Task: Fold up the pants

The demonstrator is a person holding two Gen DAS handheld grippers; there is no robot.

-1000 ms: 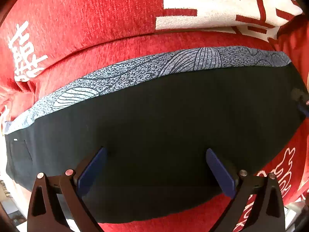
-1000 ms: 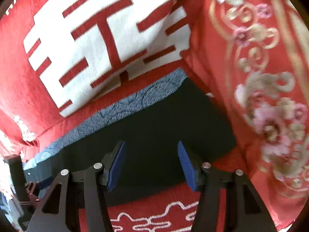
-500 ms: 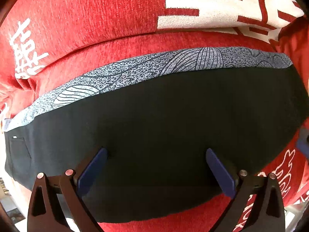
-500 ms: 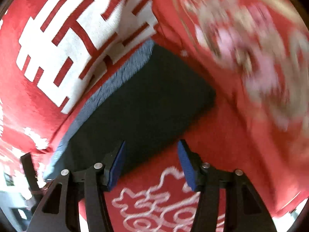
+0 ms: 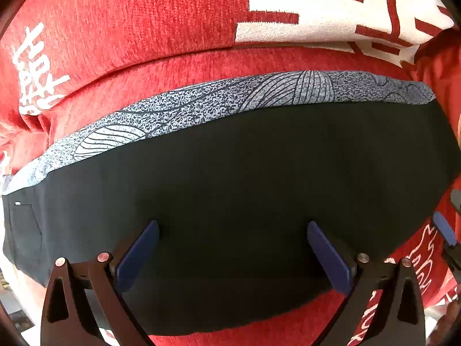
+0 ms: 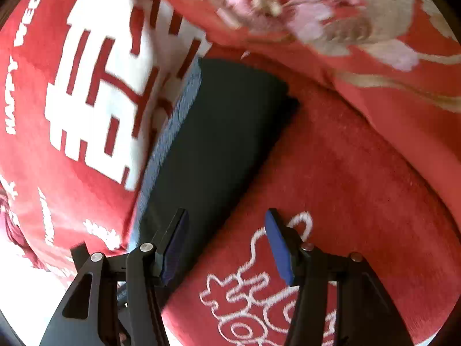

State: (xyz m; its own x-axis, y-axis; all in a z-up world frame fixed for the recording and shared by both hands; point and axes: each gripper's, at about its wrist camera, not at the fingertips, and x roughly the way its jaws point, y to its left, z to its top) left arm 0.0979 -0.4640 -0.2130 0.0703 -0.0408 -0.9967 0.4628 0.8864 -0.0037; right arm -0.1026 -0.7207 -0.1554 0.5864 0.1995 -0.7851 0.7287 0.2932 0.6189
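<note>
Left wrist view: the pants point(image 5: 245, 196) are seen lying folded lengthwise on the red blanket point(image 5: 144, 28), under the left gripper point(image 5: 230, 256), jaws open, empty.

Right wrist view: the right gripper point(image 6: 224, 248), jaws open and empty, is held over the pants' near edge; a grasp there seems needed for the next fold.

Floral cloth point(image 6: 317, 14) blurred at top of right wrist view, pants point(image 5: 245, 196) cut off at left edge of left wrist view, their near edge hidden behind the hand-held gripper arms, white lettering point(image 6: 259, 302) partly hidden at bottom.
</note>
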